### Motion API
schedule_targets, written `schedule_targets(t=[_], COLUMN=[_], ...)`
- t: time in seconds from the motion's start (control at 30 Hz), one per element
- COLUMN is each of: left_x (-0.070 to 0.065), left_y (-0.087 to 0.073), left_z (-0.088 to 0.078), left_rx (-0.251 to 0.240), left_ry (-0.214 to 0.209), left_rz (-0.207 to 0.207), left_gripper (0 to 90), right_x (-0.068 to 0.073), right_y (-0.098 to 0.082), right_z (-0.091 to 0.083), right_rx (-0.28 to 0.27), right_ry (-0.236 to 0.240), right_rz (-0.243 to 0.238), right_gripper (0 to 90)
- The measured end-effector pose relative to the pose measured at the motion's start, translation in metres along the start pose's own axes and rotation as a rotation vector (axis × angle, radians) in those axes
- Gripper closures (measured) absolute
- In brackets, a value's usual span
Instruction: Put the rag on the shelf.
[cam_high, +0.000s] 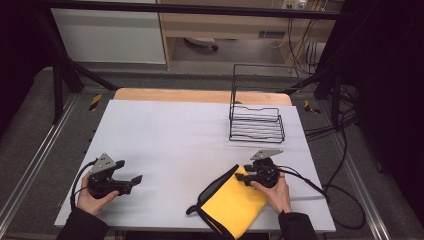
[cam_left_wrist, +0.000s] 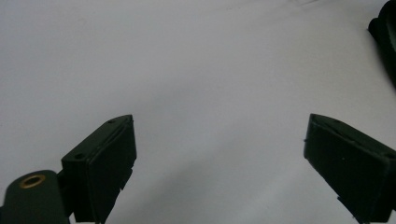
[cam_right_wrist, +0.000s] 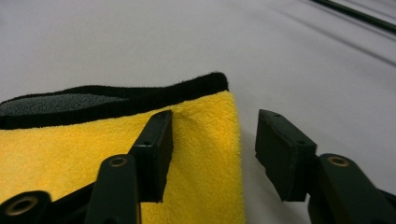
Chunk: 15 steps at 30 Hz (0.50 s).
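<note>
The yellow cloth (cam_right_wrist: 116, 149) lies flat on the table directly under the right gripper (cam_right_wrist: 212, 154), whose jaws straddle its nearest corner: one jaw sits over the fleece, the other over bare table just past the cloth's edge, the gap between them middling and the pads not pressing on anything. The cloth is a soft, napped microfibre rectangle, folded, with a thick black fuzzy binding along its far edge and a grey underside peeking out beyond that. In the high view the cloth (cam_high: 232, 202) spreads from the right gripper (cam_high: 243, 176) toward the person and to the left, its black border curling into a loop at the far corner. Nothing lies between this gripper and the fabric. Beyond the gripper stands a black wire rack (cam_high: 256, 122), thin rods bent into a shallow basket with a tall back frame, well apart. The left gripper (cam_high: 135, 181) rests far off to the left, jaws wide over the smooth, matte white table (cam_left_wrist: 187, 70), holding nothing.
</note>
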<state>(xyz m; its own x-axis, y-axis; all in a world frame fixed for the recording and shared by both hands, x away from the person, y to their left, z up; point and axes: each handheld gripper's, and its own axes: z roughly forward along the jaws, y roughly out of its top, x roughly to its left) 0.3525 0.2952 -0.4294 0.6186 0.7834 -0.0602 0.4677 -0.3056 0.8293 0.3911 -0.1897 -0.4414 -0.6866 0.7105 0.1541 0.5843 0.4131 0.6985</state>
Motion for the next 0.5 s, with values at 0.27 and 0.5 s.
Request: schedule_targets(t=[0.27, 0.5], left_x=[0.0001, -0.0004], left_y=[-0.0001, -0.0001], left_z=[-0.0003, 0.0], left_rx=[0.002, 0.008], left_ry=[0.003, 0.005], left_rz=[-0.001, 0.005], left_gripper=[10.1, 10.6], right_x=[0.0048, 0.0031], right_y=[0.0033, 0.0045], right_z=[0.0098, 0.0109], right_rx=[0.04, 0.071], right_ry=[0.013, 0.033], right_rz=[-0.024, 0.027], right_gripper=[59.4, 62.7])
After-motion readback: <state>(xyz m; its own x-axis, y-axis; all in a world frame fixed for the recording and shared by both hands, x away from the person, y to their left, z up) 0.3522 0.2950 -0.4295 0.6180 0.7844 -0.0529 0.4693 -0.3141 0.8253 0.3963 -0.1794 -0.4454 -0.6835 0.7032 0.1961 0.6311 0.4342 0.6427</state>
